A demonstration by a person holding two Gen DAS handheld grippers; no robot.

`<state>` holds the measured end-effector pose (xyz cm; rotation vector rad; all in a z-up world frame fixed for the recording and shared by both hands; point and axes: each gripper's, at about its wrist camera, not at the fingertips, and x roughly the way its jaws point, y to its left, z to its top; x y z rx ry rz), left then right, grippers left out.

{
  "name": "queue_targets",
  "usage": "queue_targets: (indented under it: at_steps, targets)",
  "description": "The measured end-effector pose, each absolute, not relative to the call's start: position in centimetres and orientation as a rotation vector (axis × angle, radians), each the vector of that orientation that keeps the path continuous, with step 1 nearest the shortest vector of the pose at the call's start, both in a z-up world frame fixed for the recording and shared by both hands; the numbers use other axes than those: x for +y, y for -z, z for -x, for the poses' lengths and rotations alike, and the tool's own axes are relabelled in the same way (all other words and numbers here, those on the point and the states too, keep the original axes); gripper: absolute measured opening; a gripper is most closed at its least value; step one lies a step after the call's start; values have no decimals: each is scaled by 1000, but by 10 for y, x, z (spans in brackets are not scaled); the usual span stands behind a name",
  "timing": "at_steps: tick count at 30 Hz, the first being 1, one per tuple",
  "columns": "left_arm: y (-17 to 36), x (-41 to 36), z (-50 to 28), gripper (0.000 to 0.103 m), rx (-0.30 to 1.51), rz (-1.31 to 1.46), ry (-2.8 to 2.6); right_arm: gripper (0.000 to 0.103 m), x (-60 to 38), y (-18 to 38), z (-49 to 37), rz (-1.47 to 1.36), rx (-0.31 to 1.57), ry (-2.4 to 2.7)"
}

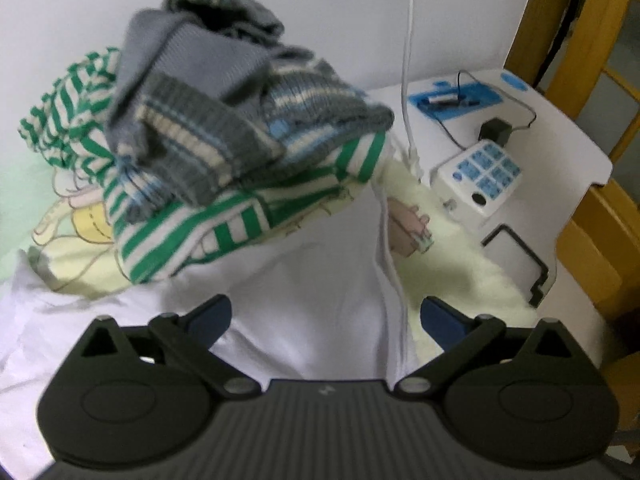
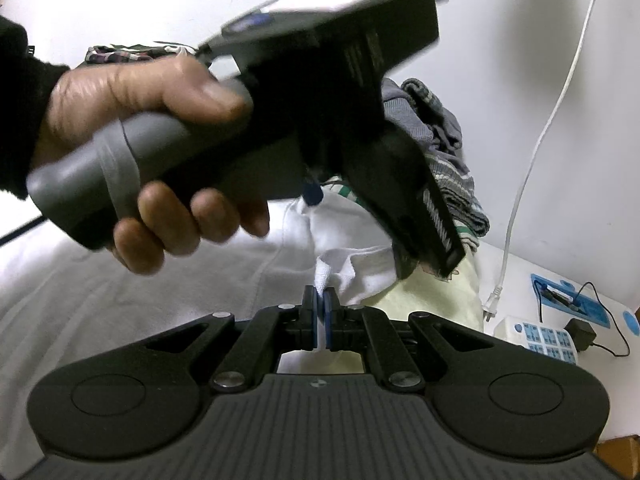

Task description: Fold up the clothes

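Note:
A white garment lies spread on the bed below my left gripper, which is open and empty just above it. In the right wrist view my right gripper is shut on an edge of the white garment. The left gripper's body and the hand holding it fill that view's upper half, above the cloth. A pile of clothes sits behind: a grey striped knit on a green-and-white striped garment. The pile's knit also shows in the right wrist view.
A pale yellow printed blanket lies under the clothes. At the right stand a white board with a blue-buttoned white device, a black adapter, a blue tray and a hanging white cable. Wooden furniture lies beyond.

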<state>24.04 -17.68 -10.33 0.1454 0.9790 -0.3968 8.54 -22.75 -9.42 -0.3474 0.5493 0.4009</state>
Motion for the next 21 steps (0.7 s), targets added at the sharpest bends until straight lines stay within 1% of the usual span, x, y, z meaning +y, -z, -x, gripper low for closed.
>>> queue_targets:
  at_steps: [4, 9, 10, 11, 12, 13, 14, 15, 17, 18, 21]
  targets:
    - [107, -183, -246, 93, 977, -164, 385, 3, -228, 96, -86, 347, 552, -402]
    - [108, -184, -260, 94, 978, -142, 354, 3, -227, 97, -87, 347, 556, -405]
    - [109, -186, -262, 92, 976, -155, 348, 3, -226, 97, -87, 347, 557, -405]
    - [110, -188, -263, 88, 969, -170, 347, 3, -226, 97, -87, 348, 557, -406]
    - [110, -190, -263, 87, 960, -185, 349, 3, -226, 97, -87, 348, 557, -406]
    - [109, -190, -262, 77, 954, -188, 354, 3, -226, 97, -87, 348, 557, -406]
    - [107, -190, -261, 61, 951, -184, 362, 3, -226, 97, -87, 347, 557, -405]
    - [105, -190, -260, 53, 948, -180, 370, 3, -226, 96, -87, 346, 557, -403]
    - [100, -189, -257, 11, 942, -170, 380, 3, -227, 96, -87, 344, 556, -400]
    - [97, -186, -256, 6, 940, -162, 379, 3, -227, 95, -88, 344, 554, -401]
    - [89, -178, -252, 4, 928, -145, 371, 2, -225, 89, -85, 337, 542, -400]
